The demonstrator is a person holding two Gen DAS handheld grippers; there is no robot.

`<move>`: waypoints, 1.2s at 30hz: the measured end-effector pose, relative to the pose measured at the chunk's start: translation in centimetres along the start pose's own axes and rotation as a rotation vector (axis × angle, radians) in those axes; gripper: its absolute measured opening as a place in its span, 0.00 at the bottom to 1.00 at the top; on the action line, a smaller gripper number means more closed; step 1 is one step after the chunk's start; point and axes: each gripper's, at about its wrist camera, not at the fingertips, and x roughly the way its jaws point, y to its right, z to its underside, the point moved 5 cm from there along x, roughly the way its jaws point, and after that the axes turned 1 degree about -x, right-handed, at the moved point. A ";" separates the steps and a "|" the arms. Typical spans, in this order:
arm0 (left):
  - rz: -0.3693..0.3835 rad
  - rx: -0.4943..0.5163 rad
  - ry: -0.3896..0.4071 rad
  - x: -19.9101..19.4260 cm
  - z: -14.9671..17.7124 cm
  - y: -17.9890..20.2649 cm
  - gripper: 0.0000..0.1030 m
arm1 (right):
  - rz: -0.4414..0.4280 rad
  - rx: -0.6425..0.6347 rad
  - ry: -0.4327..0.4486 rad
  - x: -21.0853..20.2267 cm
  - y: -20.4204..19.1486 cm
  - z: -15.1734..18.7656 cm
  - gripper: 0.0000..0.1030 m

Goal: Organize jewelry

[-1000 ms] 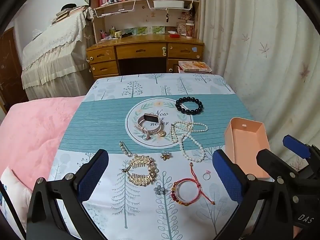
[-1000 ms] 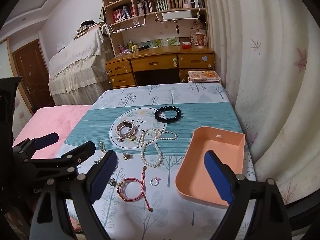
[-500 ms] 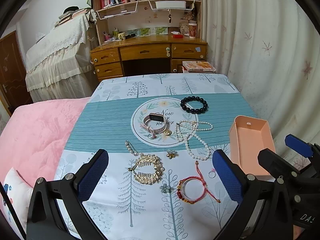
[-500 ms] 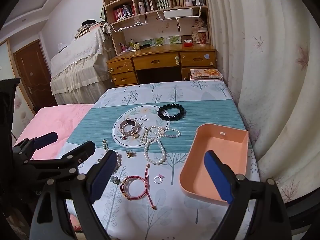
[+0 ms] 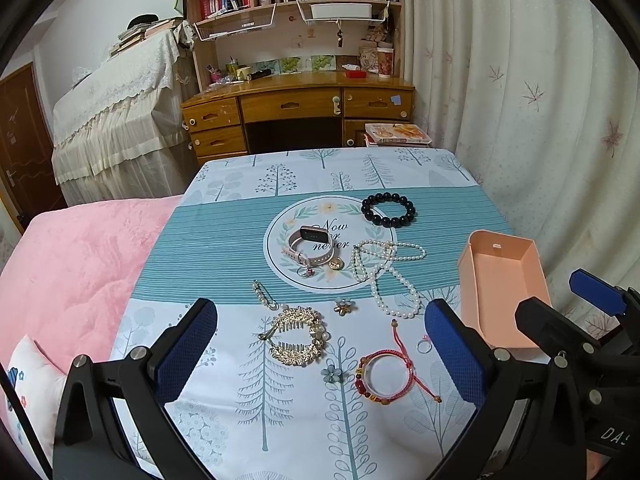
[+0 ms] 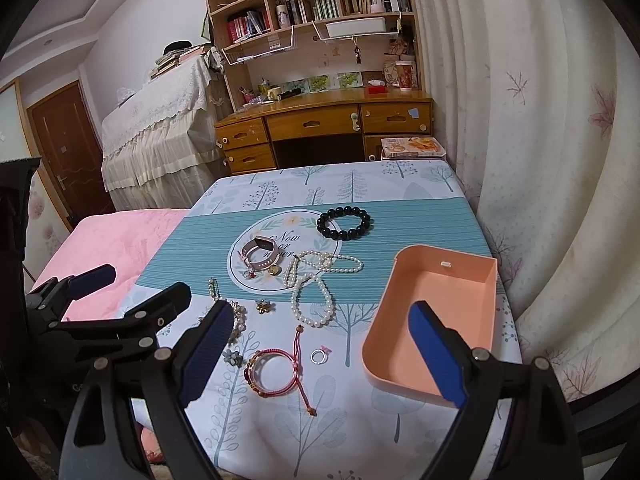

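Jewelry lies spread on a tree-print tablecloth (image 5: 248, 408): a black bead bracelet (image 5: 388, 210), a pink watch (image 5: 310, 245), a pearl necklace (image 5: 386, 276), a gold hair comb (image 5: 296, 336), a red cord bracelet (image 5: 384, 374), a small ring (image 5: 424, 345) and flower pins. An empty peach tray (image 5: 500, 280) stands at the right edge; it also shows in the right wrist view (image 6: 440, 316). My left gripper (image 5: 320, 354) is open and empty above the near jewelry. My right gripper (image 6: 320, 350) is open and empty, near the red bracelet (image 6: 274, 372) and the tray.
A pink bedspread (image 5: 72, 264) lies left of the table. A wooden desk (image 5: 296, 112) with bookshelves stands behind it. A curtain (image 5: 540, 100) hangs close along the right side.
Both grippers have drawn back and risen slightly; the jewelry sits a little farther down the table in both views. Nothing was picked up.
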 end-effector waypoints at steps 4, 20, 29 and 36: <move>0.004 0.001 -0.001 -0.4 0.4 0.1 0.99 | -0.003 0.002 0.000 0.0 0.1 0.0 0.87; 0.009 -0.004 -0.011 -0.6 1.1 -0.3 0.99 | -0.008 0.002 -0.005 0.1 -0.2 0.2 0.87; 0.014 -0.005 -0.020 -0.6 1.3 -0.4 0.99 | -0.011 0.003 -0.009 0.2 -0.3 0.4 0.87; 0.022 -0.007 -0.026 -0.9 1.6 -0.6 0.99 | -0.013 0.000 -0.008 0.1 -0.3 0.3 0.87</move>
